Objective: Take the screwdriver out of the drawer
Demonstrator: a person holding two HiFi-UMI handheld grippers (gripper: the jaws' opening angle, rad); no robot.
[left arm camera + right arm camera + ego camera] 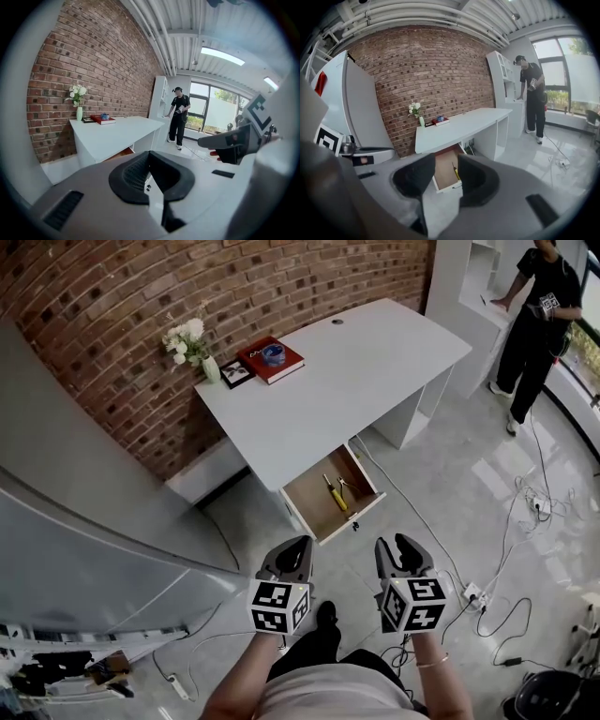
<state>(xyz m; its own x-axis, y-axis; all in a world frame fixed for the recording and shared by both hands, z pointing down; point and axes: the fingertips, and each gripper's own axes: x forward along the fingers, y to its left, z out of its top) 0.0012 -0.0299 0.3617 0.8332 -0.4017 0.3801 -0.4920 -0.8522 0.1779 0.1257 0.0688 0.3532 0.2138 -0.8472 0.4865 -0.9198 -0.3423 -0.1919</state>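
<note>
A large grey unit [84, 521] fills the left side, backed by a brick wall [112, 306]. Against that wall stands a white desk [356, 371], with a vase of white flowers [192, 343], a small picture frame [235, 374] and a red book [272, 359] grouped at its left end and the rest of the top bare. Under the desk's front edge the drawer [314, 504] is pulled out over the grey floor [431, 484], and the yellow-handled screwdriver [335, 495] lies inside it. Well short of the drawer, the left gripper [298, 543] has its jaws pressed together on nothing, and the right gripper [394, 542] has its jaws spread and empty. Open floor lies between them and the drawer. Further right, cables [525, 502] trail across the floor, and a person [536, 315] stands by a white shelf [459, 277].
</note>
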